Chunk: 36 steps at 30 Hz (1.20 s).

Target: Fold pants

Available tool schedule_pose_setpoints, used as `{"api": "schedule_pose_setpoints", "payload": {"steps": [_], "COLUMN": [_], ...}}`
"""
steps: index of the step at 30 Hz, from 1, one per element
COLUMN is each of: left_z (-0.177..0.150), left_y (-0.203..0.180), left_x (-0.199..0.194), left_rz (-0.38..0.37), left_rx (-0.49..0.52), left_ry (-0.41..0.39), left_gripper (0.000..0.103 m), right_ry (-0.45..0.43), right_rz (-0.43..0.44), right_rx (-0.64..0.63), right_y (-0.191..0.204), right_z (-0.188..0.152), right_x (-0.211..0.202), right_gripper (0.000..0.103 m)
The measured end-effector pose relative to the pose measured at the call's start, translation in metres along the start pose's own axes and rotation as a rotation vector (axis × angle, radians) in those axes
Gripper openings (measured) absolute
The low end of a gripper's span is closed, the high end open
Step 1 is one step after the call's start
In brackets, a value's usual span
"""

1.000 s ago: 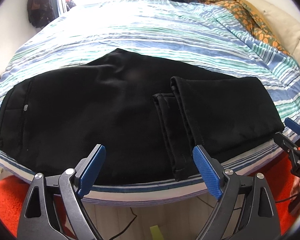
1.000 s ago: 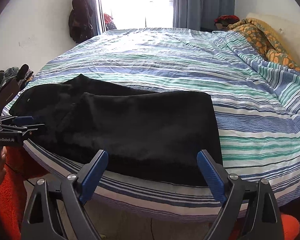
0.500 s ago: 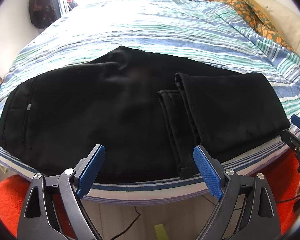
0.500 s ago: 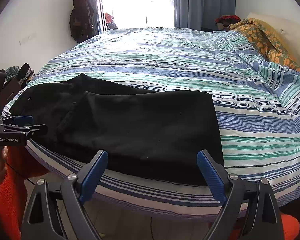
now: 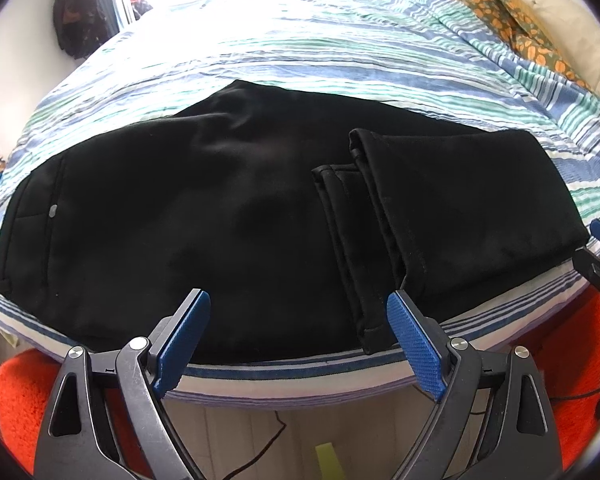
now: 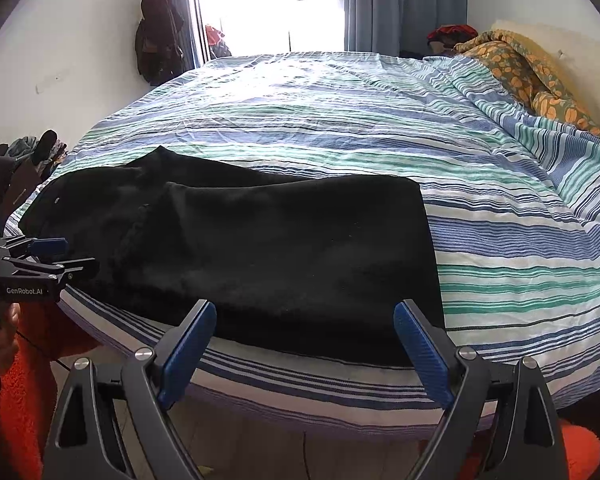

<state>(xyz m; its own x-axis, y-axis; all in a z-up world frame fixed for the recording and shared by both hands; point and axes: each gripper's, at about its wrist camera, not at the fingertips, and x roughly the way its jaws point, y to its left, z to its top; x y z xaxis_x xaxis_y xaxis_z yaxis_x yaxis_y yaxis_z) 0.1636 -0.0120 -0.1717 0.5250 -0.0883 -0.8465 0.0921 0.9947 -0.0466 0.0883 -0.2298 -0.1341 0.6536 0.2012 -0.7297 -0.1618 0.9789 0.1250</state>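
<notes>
Both grippers have eased a little closer to the bed since a second ago, and the black pants (image 5: 228, 216) now fill slightly more of the left wrist view; the cloth itself lies as it did. The pants rest flat on the striped bedsheet (image 6: 340, 120), along the bed's near edge. Their legs are folded back over the upper part, so the two hems (image 5: 352, 240) lie side by side across the middle of the garment, one cuff stepped just past the other. The waistband end, with a small pale button (image 5: 53, 211), sits toward the left end of the bed's edge.

The left gripper (image 5: 298, 340) hovers just off the near edge of the bed, its blue pads (image 5: 182, 338) spread wide with nothing between them, in front of the pants' lower edge beside the hems. The right gripper (image 6: 305, 346) also hangs off that edge with its pads (image 6: 188, 350) held wide apart and empty, facing the folded end of the pants. It looks clear of the cloth, though the fisheye makes that hard to judge.

An orange patterned blanket (image 6: 516, 68) is bunched at the far right of the bed, and an orange rug (image 5: 20, 400) lies on the floor below its near edge.
</notes>
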Motion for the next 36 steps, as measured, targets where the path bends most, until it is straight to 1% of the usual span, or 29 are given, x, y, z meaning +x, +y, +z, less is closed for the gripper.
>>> {"api": "schedule_pose_setpoints", "payload": {"steps": [11,14,16,17,19,21,23,25,27,29,30,31,32,34,36], "left_z": [0.000,0.004,0.010,0.013,0.016,0.016,0.015,0.017,0.020,0.024,0.027,0.026,0.027,0.028,0.028], "left_y": [0.005,0.008,0.020,0.029,0.050,0.060,0.053,0.034,0.012,-0.006,-0.014,-0.021,-0.025,-0.030,-0.031], "left_x": [0.002,-0.002,-0.015,-0.022,-0.033,-0.038,-0.037,-0.033,-0.025,-0.013,-0.005,-0.001,0.005,0.015,0.021], "left_rz": [0.016,0.006,-0.031,-0.064,-0.161,-0.255,-0.305,-0.325,-0.335,-0.356,-0.351,-0.334,-0.319,-0.308,-0.316], "left_rx": [-0.023,-0.021,-0.060,-0.097,-0.181,-0.220,-0.199,-0.131,-0.068,-0.017,0.006,0.025,0.035,0.033,0.016], "left_ry": [0.010,-0.003,-0.052,-0.077,-0.116,-0.137,-0.127,-0.104,-0.066,-0.019,0.005,0.028,0.047,0.080,0.098], "left_gripper": [0.091,0.091,0.091,0.091,0.091,0.091,0.090,0.089,0.082,0.061,0.057,0.047,0.040,0.037,0.027], "right_ry": [0.013,0.012,0.009,0.006,-0.003,-0.010,-0.009,-0.004,-0.001,-0.001,-0.003,-0.006,-0.009,-0.016,-0.017], "right_rz": [0.005,0.004,0.000,-0.002,-0.006,-0.004,-0.004,-0.004,-0.004,-0.003,-0.001,0.001,0.003,0.002,0.002], "right_rx": [-0.001,0.000,0.008,0.012,0.021,0.033,0.044,0.049,0.051,0.052,0.052,0.051,0.048,0.044,0.049], "right_y": [0.001,0.000,-0.002,-0.003,-0.005,-0.008,-0.010,-0.012,-0.013,-0.013,-0.012,-0.012,-0.012,-0.012,-0.014], "right_z": [0.000,0.000,0.001,0.001,0.001,0.000,0.000,0.001,0.002,0.002,0.002,0.002,0.001,0.001,0.000], "right_x": [0.003,0.004,0.003,0.002,-0.001,-0.003,-0.003,-0.001,0.001,0.002,0.002,0.000,-0.001,-0.003,-0.003], "right_gripper": [0.090,0.090,0.090,0.090,0.090,0.090,0.090,0.090,0.090,0.090,0.090,0.090,0.090,0.090,0.090]}}
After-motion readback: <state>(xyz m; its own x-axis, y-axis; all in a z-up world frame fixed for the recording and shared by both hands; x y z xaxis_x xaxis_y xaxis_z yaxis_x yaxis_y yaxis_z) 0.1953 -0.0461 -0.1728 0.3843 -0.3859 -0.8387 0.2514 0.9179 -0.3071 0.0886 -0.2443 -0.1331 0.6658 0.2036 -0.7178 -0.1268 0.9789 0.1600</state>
